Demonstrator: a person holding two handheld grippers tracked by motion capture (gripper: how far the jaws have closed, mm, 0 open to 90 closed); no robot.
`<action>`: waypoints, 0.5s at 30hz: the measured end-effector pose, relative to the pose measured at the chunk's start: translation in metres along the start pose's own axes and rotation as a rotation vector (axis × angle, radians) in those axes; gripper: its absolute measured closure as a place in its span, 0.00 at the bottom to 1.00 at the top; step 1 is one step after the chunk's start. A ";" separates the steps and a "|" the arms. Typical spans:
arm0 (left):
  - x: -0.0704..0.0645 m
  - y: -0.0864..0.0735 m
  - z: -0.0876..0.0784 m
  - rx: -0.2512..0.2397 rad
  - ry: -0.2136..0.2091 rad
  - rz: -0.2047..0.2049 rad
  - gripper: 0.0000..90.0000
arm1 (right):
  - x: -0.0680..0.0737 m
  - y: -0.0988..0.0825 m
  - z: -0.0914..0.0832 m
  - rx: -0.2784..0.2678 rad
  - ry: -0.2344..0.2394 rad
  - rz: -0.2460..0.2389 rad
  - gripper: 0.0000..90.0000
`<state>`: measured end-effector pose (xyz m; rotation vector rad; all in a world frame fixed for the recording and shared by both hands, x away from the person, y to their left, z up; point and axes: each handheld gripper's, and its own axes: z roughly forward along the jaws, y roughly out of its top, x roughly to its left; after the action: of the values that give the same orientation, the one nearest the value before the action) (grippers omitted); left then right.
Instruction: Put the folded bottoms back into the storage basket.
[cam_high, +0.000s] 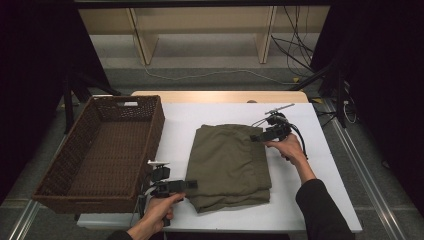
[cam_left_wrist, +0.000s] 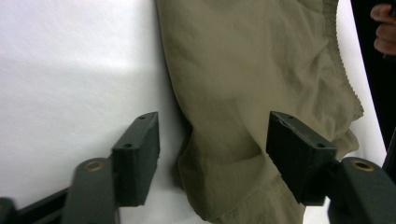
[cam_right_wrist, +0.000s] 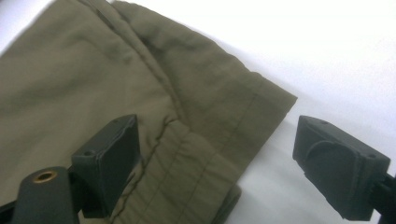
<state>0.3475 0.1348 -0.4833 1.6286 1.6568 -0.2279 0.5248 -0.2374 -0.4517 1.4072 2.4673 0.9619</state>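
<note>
Our left fingers (cam_left_wrist: 135, 158) stand apart at the near left corner of the folded cloth (cam_high: 230, 162), one pad on the bare white counter (cam_high: 300, 200), the other over the olive fabric; the corner lies between them with gaps on both sides, so nothing is pinched. In the high view our left gripper (cam_high: 191, 184) points across the cloth's near edge, the hand (cam_high: 157, 212) below it at the counter's front. The cloth (cam_left_wrist: 261, 84) is a folded olive garment lying flat in the middle of the counter, with a wavy hem on its side away from the basket.

Farther back, our right gripper (cam_high: 255, 137) reaches in at the cloth's far right corner. Its fingers (cam_right_wrist: 112, 158) are wide: one rests over the seamed fabric (cam_right_wrist: 93, 84), the other hangs beyond the corner over bare counter, not gripping.

Left of the cloth, well apart from it, a dark wicker basket (cam_high: 150, 135) sits on the counter's left side.
</note>
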 end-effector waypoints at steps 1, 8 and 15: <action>-0.001 -0.001 0.002 0.002 0.000 0.011 0.47 | -0.001 0.003 0.003 0.010 -0.002 0.003 0.18; -0.002 -0.003 0.004 -0.006 -0.006 0.025 0.64 | -0.006 0.014 0.013 0.037 -0.004 0.000 0.17; -0.001 -0.002 0.003 -0.015 -0.018 0.022 0.80 | -0.005 0.016 0.023 0.080 0.023 0.008 0.15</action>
<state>0.3466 0.1318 -0.4854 1.6279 1.6227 -0.2175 0.5492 -0.2253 -0.4616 1.4383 2.5456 0.8956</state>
